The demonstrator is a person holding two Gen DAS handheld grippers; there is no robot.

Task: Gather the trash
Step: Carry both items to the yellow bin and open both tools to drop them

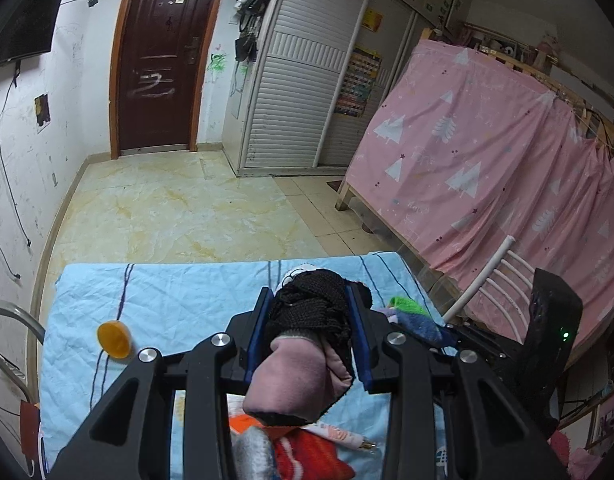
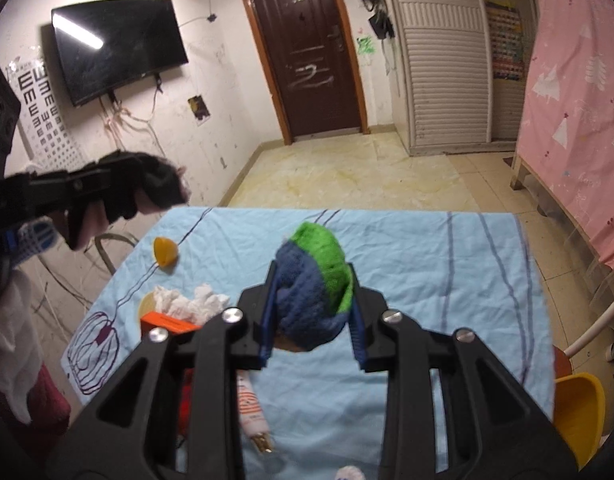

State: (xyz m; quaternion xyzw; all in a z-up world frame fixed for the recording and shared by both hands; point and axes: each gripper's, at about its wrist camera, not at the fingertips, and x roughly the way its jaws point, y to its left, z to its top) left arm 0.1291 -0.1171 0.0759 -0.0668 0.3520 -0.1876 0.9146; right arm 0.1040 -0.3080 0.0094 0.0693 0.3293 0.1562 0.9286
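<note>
My left gripper [image 1: 309,312] is shut on a rolled black and pink cloth bundle [image 1: 307,344], held above the table; it also shows at the left of the right wrist view [image 2: 147,192]. My right gripper [image 2: 313,300] is shut on a rolled blue and green cloth bundle [image 2: 313,280], held above the blue tablecloth [image 2: 427,264]. On the table lie crumpled white tissue [image 2: 191,300], an orange box [image 2: 167,324], a yellow-orange cap [image 2: 165,252] [image 1: 114,339], a striped tube [image 2: 251,404] and red cloth [image 1: 311,456].
The table stands in a room with a tiled floor [image 1: 179,208], a brown door [image 2: 307,52], a wall TV [image 2: 115,56] and a pink-curtained bed [image 1: 487,160]. A white chair back [image 1: 487,280] is at the table's right. A yellow bin [image 2: 579,412] stands at lower right.
</note>
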